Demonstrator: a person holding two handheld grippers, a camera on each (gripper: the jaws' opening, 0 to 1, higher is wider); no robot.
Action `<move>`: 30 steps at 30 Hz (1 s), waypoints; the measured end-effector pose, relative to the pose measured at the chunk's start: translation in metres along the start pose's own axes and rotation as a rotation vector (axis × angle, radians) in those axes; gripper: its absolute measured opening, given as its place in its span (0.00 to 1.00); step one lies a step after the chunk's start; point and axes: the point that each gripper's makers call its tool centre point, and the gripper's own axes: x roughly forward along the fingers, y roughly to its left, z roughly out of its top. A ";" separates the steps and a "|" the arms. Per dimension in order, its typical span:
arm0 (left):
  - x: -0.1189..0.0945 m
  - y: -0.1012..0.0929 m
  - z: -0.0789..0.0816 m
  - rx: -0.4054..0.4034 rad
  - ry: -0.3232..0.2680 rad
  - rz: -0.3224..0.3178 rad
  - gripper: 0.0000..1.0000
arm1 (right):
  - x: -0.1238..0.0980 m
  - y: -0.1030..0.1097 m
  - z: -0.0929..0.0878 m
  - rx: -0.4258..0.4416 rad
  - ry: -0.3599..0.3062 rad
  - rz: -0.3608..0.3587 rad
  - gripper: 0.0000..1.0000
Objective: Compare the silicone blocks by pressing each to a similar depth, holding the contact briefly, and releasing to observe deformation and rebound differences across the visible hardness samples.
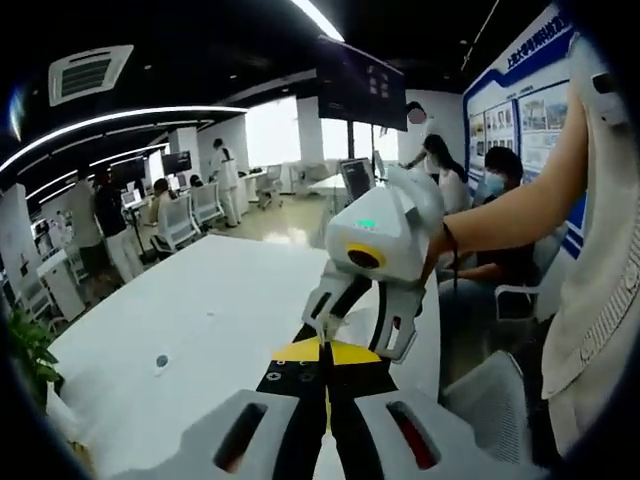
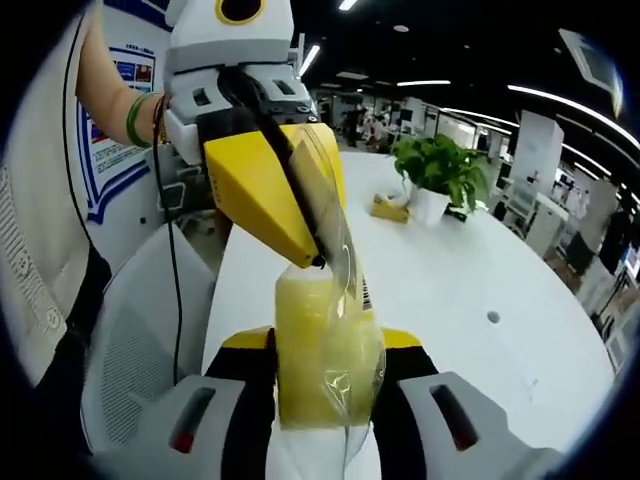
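- In the right gripper view, the right hand-held gripper (image 2: 325, 375) is pinching a yellow silicone block (image 2: 318, 340) wrapped in a clear plastic bag (image 2: 345, 300), its black and yellow jaws pressing against the block's two sides.
- The block is standing between those jaws above the white tabletop (image 2: 450, 290), with the bag's loose top rising from it.
- The left hand-held gripper (image 2: 315, 255) is reaching down from the upper left of this view, its yellow jaws pressed together on the top of the bag just above the block.
- In the left gripper view, the left hand-held gripper (image 1: 326, 372) is showing its black jaws with yellow tips drawn close together; a thin yellowish edge is running between them, too thin to name with certainty.
- The right hand-held gripper (image 1: 365, 325) is facing this camera from just beyond those tips, held by a person's forearm (image 1: 520, 200) coming in from the right.
- A potted green plant (image 2: 440, 175) is standing on the far part of the tabletop, with a small yellow object (image 2: 390, 208) just beside it.
- People are standing and sitting among desks and chairs in the office behind.
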 end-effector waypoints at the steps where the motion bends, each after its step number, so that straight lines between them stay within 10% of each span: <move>1: 0.002 0.000 -0.002 -0.012 -0.003 0.000 0.00 | -0.001 0.001 -0.001 0.019 -0.007 0.001 0.37; 9: 0.013 0.002 -0.021 -0.055 0.026 0.000 0.00 | -0.015 -0.005 -0.020 0.094 -0.043 -0.096 0.70; 30: 0.074 0.018 -0.083 -0.228 0.065 0.011 0.00 | -0.122 -0.002 -0.075 0.471 -0.235 -0.456 0.72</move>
